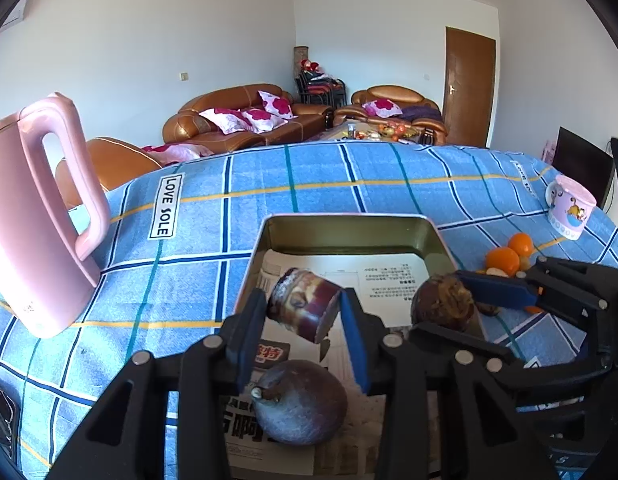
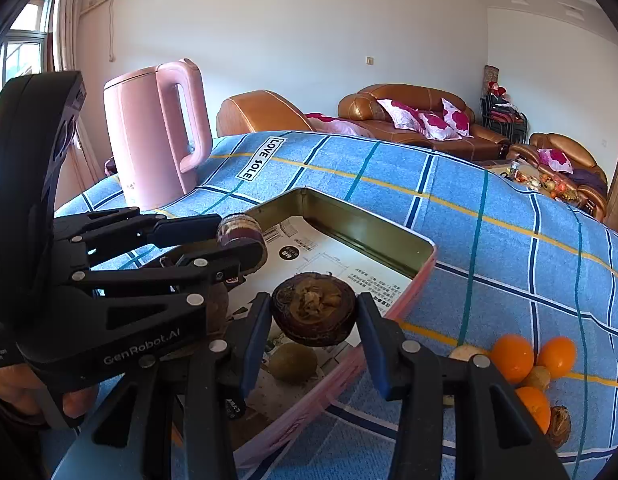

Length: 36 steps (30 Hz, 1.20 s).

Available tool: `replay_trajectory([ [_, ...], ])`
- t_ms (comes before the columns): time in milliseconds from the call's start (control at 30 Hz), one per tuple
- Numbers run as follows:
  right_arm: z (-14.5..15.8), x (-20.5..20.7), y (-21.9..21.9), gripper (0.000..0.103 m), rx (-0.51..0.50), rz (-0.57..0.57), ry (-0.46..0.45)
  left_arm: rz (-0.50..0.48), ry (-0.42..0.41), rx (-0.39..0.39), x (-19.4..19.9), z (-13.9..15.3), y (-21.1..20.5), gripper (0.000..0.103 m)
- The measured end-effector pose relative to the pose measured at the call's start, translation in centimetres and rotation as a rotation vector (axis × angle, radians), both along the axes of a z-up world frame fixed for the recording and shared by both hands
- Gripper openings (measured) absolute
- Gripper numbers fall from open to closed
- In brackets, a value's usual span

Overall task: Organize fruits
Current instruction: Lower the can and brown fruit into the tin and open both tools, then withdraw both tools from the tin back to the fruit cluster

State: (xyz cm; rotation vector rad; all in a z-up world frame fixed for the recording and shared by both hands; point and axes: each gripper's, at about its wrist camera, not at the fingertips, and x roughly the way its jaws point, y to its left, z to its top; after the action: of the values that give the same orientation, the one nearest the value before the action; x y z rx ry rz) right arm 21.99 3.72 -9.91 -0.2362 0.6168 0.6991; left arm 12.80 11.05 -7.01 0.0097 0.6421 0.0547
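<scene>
A: Why are both fruits hanging over the tin tray (image 1: pixel 429 240) instead of lying in it?

B: My guess is each is being carried in for sorting. The left tool (image 1: pixel 303 312) is clenched on a halved purple fruit (image 1: pixel 303 306), its two fingers pressing the rind from either side, above the newspaper (image 1: pixel 385 280) lining the tray. The right tool (image 2: pixel 313 316) grips another halved fruit (image 2: pixel 313 314) the same way, over the tray's near edge.

A: Which way do they point?

B: The left half is tilted: its short axis runs roughly sideways, with one flat end turned down and to the right in the left wrist view. The right half sits flatter, its brownish pulpy face turned up toward its own camera, axis close to upright.

A: And the rest?

B: A whole purple fruit (image 1: pixel 299 404) and a kiwi (image 2: pixel 292 361) already lie in the tray. The oranges (image 2: pixel 513 358) wait in a cluster on the blue checked cloth (image 2: pixel 489 240) over the counter, just beside the tray. The pink kettle (image 1: pixel 37 220) stands well apart.
</scene>
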Motion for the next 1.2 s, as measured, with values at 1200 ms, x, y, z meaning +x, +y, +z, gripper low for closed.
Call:
replay_trajectory([
  [1200,1.8,-2.2,-4.1,0.057,-0.038,-0.063,-0.045,-0.041,-0.103,-0.028,-2.0,1.8,-2.2,0.07],
])
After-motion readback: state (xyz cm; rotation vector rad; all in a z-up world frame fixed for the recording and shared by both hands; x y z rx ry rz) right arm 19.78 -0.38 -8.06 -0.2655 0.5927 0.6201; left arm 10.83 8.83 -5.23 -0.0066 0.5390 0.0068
